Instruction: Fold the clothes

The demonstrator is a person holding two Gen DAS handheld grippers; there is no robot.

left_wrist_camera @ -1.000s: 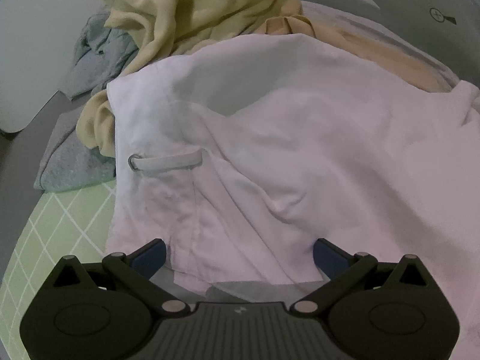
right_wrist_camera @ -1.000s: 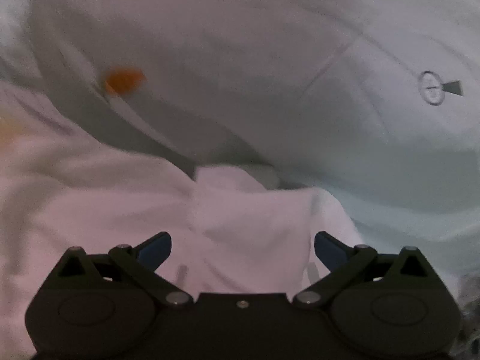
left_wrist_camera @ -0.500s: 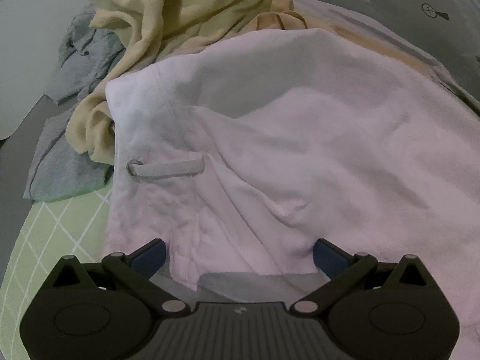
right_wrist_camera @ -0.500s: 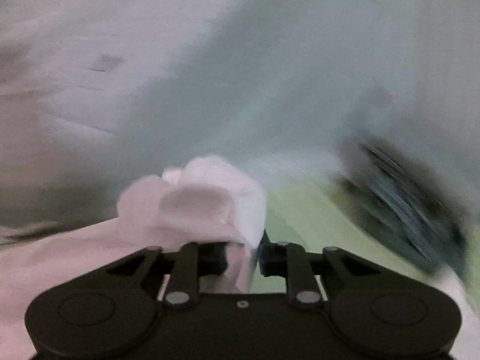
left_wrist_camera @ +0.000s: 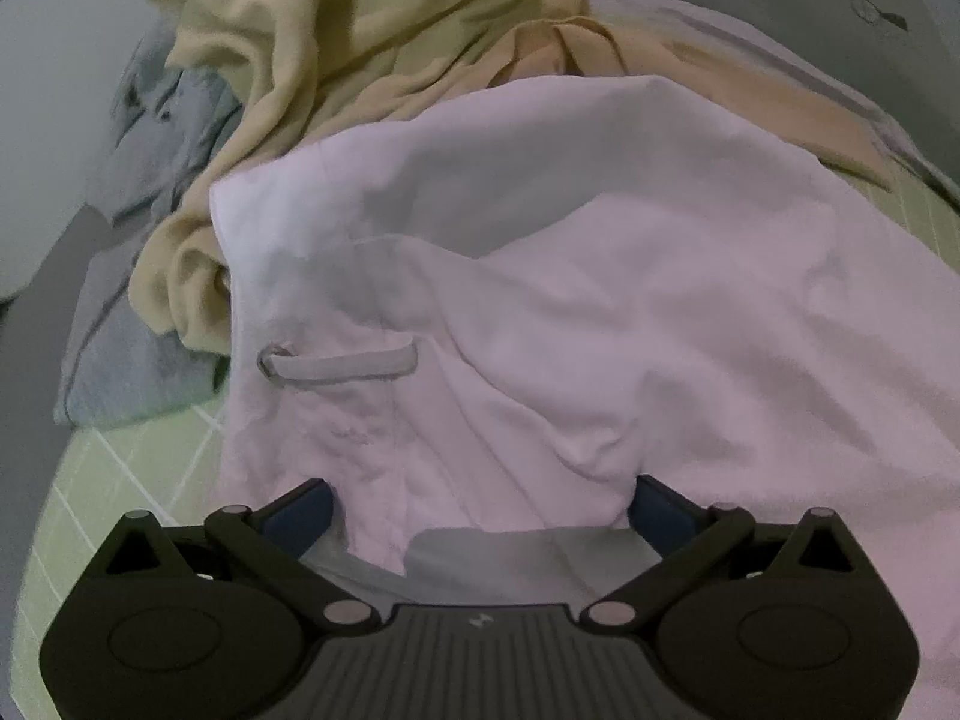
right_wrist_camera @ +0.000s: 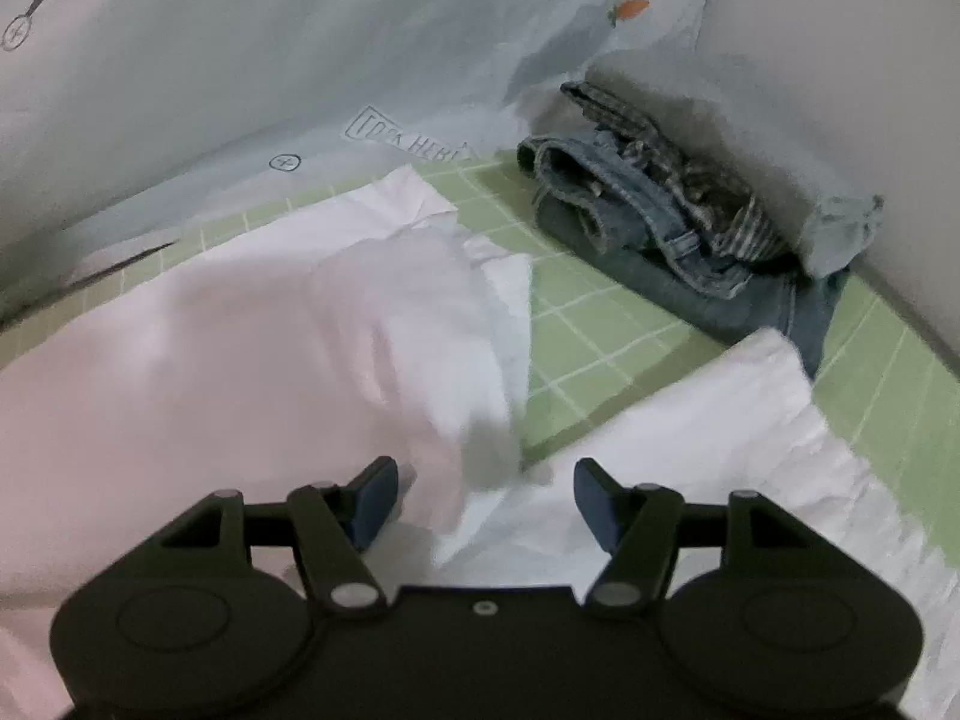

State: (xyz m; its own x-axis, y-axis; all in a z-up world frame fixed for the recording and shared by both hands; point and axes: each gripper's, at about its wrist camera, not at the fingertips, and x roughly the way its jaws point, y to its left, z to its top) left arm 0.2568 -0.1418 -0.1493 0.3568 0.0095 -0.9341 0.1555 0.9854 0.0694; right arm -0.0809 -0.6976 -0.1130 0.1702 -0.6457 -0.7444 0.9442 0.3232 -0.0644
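Left gripper (left_wrist_camera: pixel 480 504) spread wide over the white garment (left_wrist_camera: pixel 600 300), right gripper (right_wrist_camera: pixel 486 501) just reopening — cloth loose between its jaws, folded jeans (right_wrist_camera: pixel 690 252) ahead-right.

Both views are looking dim, with a soft, even light carrying a cool greenish-grey cast; no glare is showing anywhere. The fisheye lens is bending straight lines outward and leaving black corners around each round picture. In the left wrist view, the white garment (left_wrist_camera: pixel 600 312) ahead of the tool is sitting fairly sharp, with grey shadows lying in its folds. In the right wrist view, the white cloth (right_wrist_camera: pixel 270 372) just ahead of the fingers is smearing with motion blur, while the folded jeans (right_wrist_camera: pixel 678 252) farther ahead are staying clearer.
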